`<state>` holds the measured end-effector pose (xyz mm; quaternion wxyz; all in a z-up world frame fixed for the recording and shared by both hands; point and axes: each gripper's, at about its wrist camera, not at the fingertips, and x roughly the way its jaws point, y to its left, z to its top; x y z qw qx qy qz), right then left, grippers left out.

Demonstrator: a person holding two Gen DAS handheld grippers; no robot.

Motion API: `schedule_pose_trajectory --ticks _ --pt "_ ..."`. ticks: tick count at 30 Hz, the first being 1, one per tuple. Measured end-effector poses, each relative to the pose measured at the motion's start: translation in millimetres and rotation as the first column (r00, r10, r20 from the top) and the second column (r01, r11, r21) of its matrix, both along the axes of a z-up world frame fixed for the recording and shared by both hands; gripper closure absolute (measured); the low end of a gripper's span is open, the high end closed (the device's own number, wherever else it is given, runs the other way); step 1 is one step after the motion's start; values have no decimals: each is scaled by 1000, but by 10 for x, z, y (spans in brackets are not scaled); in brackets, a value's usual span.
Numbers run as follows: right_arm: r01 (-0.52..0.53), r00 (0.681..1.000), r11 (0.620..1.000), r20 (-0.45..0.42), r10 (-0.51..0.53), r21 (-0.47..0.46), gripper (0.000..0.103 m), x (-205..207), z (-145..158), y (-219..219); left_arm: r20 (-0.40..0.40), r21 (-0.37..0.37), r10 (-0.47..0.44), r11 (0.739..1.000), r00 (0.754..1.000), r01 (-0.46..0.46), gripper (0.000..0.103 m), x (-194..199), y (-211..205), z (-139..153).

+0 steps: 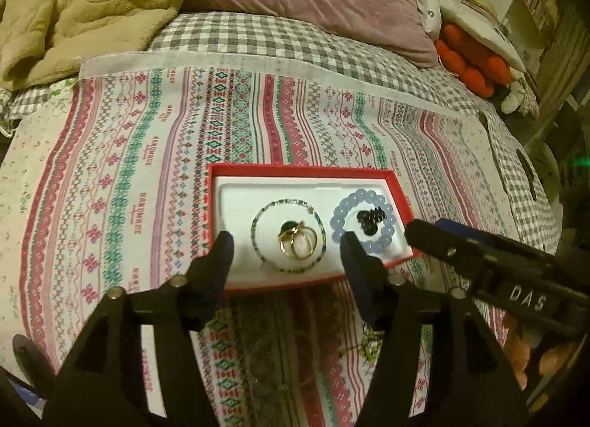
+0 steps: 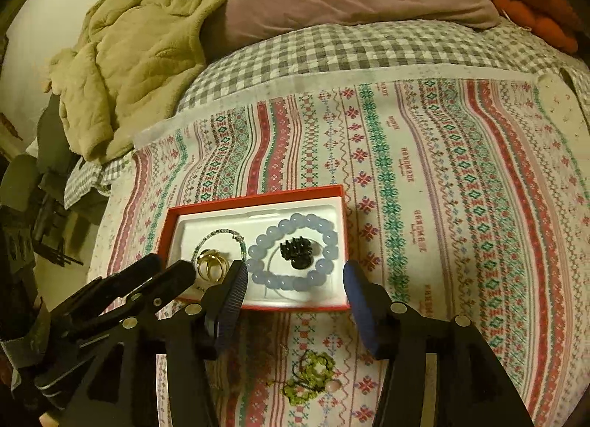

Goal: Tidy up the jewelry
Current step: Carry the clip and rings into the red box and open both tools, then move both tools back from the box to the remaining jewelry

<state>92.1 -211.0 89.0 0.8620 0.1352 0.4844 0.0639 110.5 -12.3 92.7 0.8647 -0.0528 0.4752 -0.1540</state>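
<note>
Both tools hang over the red box on the bed, the left tool and the right tool each with fingers spread and empty. Just ahead of the left lie the gold rings inside a thin bracelet; ahead of the right, the blue bead bracelet circling a black clip, likely nested to save room. The green beaded piece, below the right tool on the cloth, seems left to store.

Red box, white-lined, open on the bed. Inside: thin beaded bracelet ringing gold rings, one green-stoned; beside it, pale blue bead bracelet around a black claw clip. Green bead strand lies outside, near the box.
</note>
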Motion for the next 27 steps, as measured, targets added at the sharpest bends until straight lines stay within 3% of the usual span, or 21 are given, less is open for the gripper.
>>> schedule_pose_trajectory --ticks 5,12,19,27 --pt "10 1000 1000 -5 -10 -23 43 -142 46 -58 -4 20 5 1000 1000 -5 24 -162 71 77" --pt "14 1000 997 -14 -15 -76 33 -387 40 -117 -64 38 32 999 997 -29 19 -407 193 59" --pt "11 1000 991 -22 -14 -130 24 -588 -32 -163 -83 89 -6 996 997 13 3 -664 198 -64" --pt "-15 999 987 -41 9 -158 20 -742 -128 -137 -109 103 -34 994 994 45 2 -838 298 -181"
